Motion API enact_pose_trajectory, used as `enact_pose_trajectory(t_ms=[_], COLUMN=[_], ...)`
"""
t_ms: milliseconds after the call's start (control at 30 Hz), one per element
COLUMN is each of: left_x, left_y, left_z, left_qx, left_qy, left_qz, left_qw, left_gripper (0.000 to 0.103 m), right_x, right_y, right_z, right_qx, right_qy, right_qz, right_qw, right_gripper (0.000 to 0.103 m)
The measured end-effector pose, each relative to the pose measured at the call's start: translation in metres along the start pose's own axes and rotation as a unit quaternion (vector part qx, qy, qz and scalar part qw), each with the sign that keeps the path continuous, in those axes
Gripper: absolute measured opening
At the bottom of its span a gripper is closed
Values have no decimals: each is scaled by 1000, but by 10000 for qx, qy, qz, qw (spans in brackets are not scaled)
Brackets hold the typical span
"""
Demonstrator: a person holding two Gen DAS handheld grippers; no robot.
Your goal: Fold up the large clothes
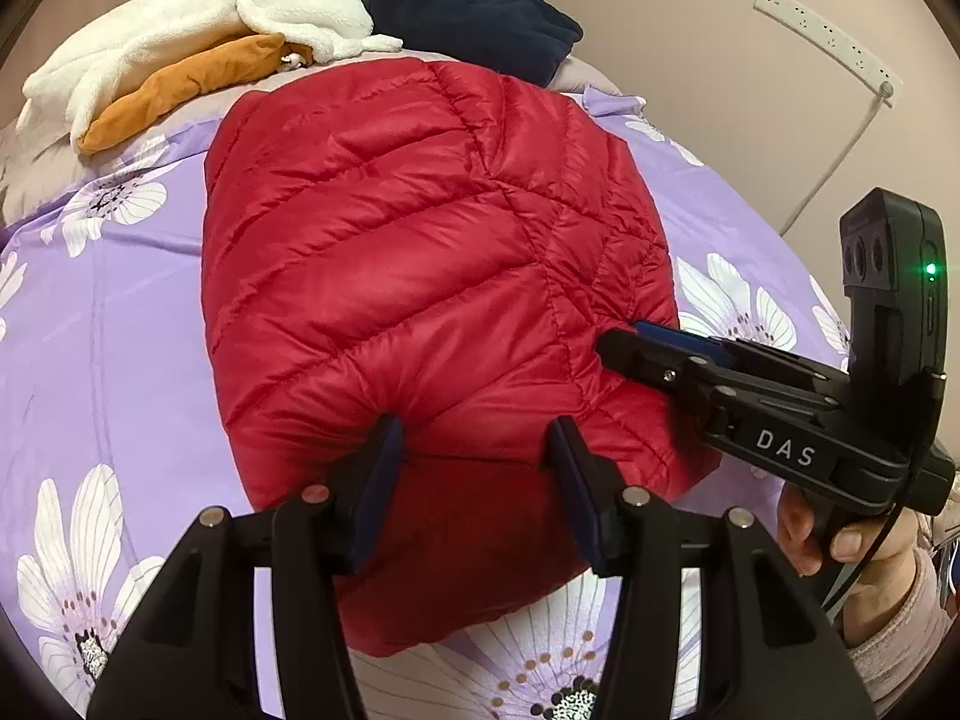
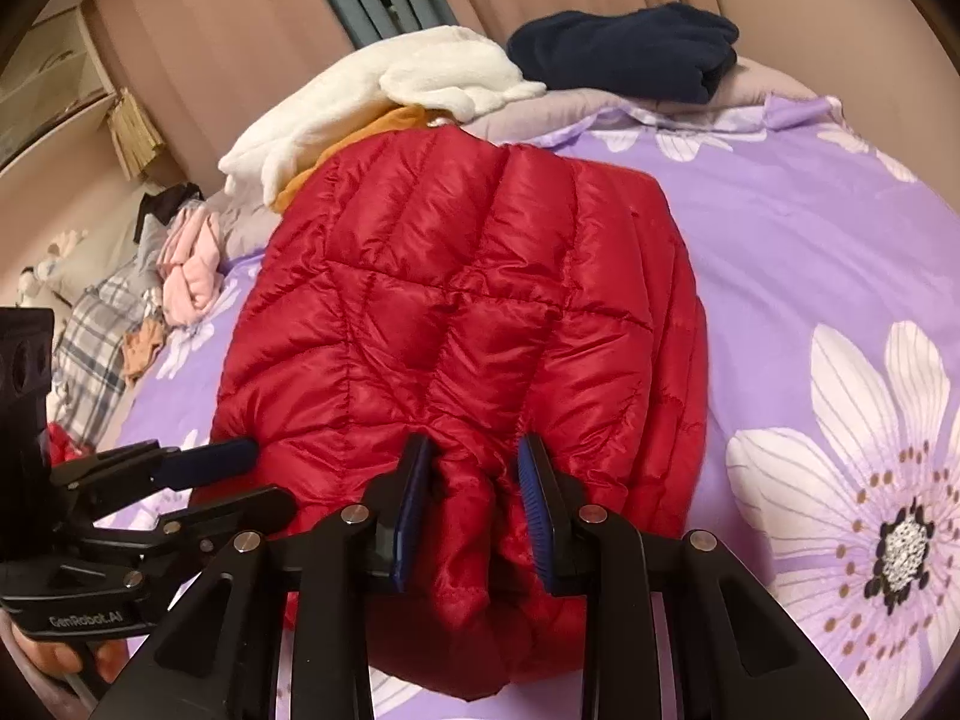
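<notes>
Red puffer jacket [image 1: 420,276] lies folded into a compact bundle on the bed, on top of a purple bedsheet [image 1: 120,312] w/ large white flower print. Quilted stitching visible across the top panel; near edge of the bundle bulges toward both cams.

Left tongs [image 1: 474,456]: jaws partway apart, straddling the near edge of the jacket. Red fabric sits between the blue pads and puckers at the left pad, so it looks like a grip on a thick fold. In right wrist view the left tongs [image 2: 240,456] come in from the left side, tip touching the jacket's edge.

Right tongs [image 2: 474,474]: jaws narrow, clamped on a bunched ridge of jacket fabric, pads pressing it from both sides. In left wrist view the right tongs [image 1: 624,342] enter from the right, tip against the jacket's right flank; the gap itself isn't readable from that angle. A hand [image 1: 840,540] in a pale pink sleeve holds that handle.

Far end of bed: white fleece garment [image 1: 198,30] piled over an orange garment [image 1: 192,90], both just beyond the jacket's far edge. Navy garment [image 1: 480,24] beside them, right of the white one, resting on a grey pillow [image 2: 600,102].

Left of bed in right wrist view: heap of mixed clothes [image 2: 180,276], pink and plaid. White power strip [image 1: 828,36] mounted on wall, cord hanging down.
</notes>
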State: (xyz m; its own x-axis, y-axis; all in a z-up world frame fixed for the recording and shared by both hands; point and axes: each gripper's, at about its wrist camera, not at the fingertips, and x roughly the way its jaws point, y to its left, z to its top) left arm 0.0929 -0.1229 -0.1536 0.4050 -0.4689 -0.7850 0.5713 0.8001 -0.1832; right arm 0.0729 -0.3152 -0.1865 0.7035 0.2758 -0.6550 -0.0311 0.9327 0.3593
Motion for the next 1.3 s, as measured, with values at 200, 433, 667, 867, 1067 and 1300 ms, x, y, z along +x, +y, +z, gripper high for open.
enact_pose_trajectory(t_ms=[200,433,667,867,1067,1300], left_x=[-20,-39,-51,-65,-78,-89], left_y=[2,14,31,41,48,49], left_z=[-2,0,-1,-4,-11,-17], left_qx=[-179,-505,-838,-1023,-1130,-1128], left_qy=[-118,-327,-415,-467,-521,-563], left_qz=[-6,-36,69,179,218,255], left_qw=[9998,9982,9956,9935,9920,9917], left_gripper=[66,77,78,84,84,85], right_x=[-25,-45,-48,-62,-76,-91], right_y=[5,16,21,30,35,46], right_z=[1,6,10,8,7,3], right_qx=[-28,-137,-111,-98,-106,-229], right_qy=[-314,-630,-666,-731,-761,-878], right_qz=[159,228,157,-124,-183,-332], right_qw=[9994,9977,9976,9972,9969,9953], right_gripper=[35,40,40,58,58,58])
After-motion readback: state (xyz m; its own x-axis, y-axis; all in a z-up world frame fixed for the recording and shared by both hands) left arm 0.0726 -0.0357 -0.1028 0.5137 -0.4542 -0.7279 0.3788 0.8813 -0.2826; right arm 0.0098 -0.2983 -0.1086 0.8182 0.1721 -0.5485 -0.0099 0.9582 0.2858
